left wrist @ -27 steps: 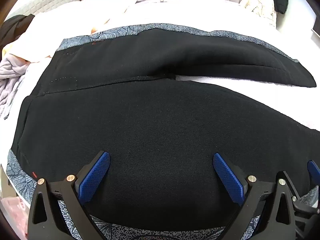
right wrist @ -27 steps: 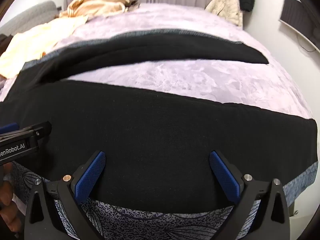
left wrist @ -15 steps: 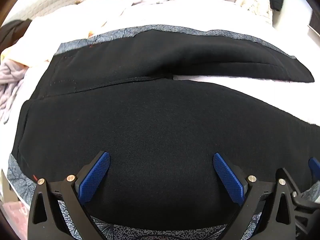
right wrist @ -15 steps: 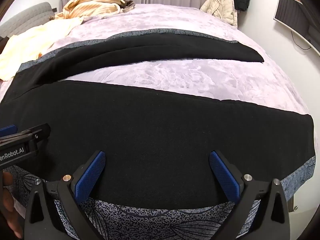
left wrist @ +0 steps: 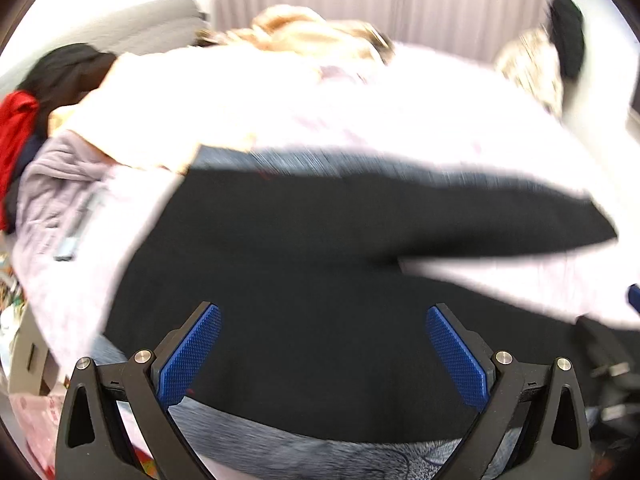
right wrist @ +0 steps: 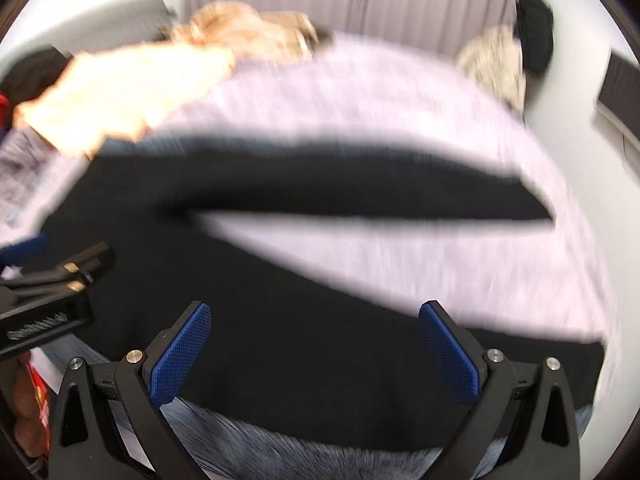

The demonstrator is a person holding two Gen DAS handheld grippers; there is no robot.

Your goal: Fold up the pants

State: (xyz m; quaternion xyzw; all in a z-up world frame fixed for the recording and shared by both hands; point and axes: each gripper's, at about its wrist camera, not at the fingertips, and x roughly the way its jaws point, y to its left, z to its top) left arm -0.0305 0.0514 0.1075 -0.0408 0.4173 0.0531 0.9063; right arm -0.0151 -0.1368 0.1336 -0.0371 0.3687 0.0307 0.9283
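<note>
1. Left wrist view: the left gripper (left wrist: 322,342) is seen with its black arms and blue ribbed pads spread wide; the jaws are open and nothing is held between them.
2. Beyond the pads, a pair of black fabric pants with a grey patterned lining (left wrist: 320,272) is spread flat on a bed covered with a pale lilac plush blanket (left wrist: 460,120). The waist end lies to the left, and the two legs run to the right, parted by a wedge of bare blanket.
3. A strip of the grey patterned lining is shown along the far edge of the upper leg and along the near edge just below the pads.
4. At the left edge a crumpled lilac garment (left wrist: 60,208), a red cloth (left wrist: 16,128) and a dark cloth are seen beside the bed; a tan bundle (left wrist: 312,32) lies at the far end before pale curtains (left wrist: 400,0). The picture is blurred, so finer detail cannot be told.
5. Right wrist view: the right gripper (right wrist: 314,338) is likewise seen with its jaws wide apart and empty, above the nearer leg of the pants (right wrist: 280,320).
6. The left gripper (right wrist: 52,280) is seen at the left edge over the pants, near the right one.
7. A cream cloth (right wrist: 120,88) lies on the bed (right wrist: 400,120) beyond the waist end.
</note>
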